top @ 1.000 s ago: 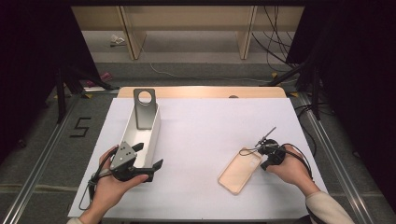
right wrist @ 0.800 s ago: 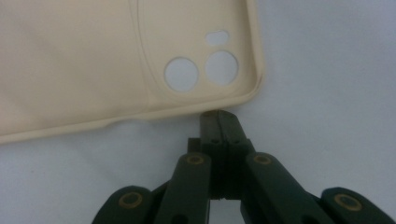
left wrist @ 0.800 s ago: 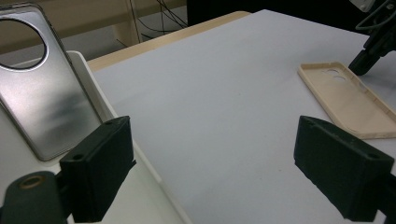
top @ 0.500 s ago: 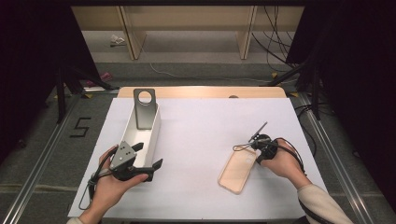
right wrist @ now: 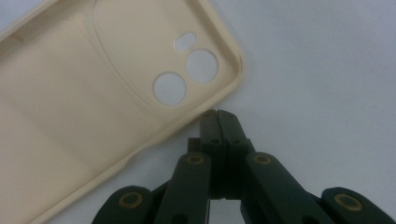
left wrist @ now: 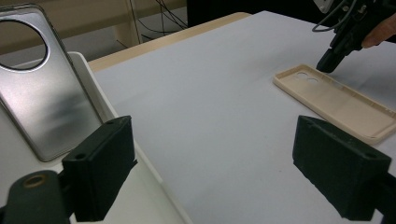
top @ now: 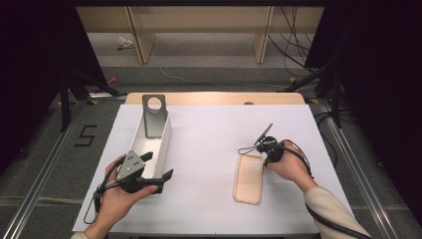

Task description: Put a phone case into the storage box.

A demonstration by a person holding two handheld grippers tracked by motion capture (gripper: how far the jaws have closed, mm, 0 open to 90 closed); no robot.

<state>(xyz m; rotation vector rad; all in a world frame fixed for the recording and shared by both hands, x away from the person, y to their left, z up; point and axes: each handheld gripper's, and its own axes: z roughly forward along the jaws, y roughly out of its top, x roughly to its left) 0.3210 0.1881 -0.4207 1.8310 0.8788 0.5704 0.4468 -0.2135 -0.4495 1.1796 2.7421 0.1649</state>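
Observation:
A beige phone case (top: 248, 178) lies hollow side up on the white table cover, its camera holes (right wrist: 187, 74) at the far end. My right gripper (top: 263, 157) is shut with nothing between its pads, and its tip (right wrist: 218, 114) rests at the case's far right corner; I cannot tell whether it touches. From the left gripper view, that tip (left wrist: 327, 63) shows at the case's (left wrist: 336, 100) end. My left gripper (top: 157, 166) stands open and empty beside a white tray (top: 164, 144). A silver phone case (top: 154, 115) leans upright in the tray's far end (left wrist: 42, 93).
The white cover ends at a wooden table edge (top: 214, 97) at the back. Cables trail from both grippers. Shelving legs and floor cables lie beyond the table. Open cover (top: 209, 144) lies between the tray and the beige case.
My right gripper has moved left along the table to the beige case's far corner. The case's far end has swung left, so it lies straighter. The left gripper has stayed put.

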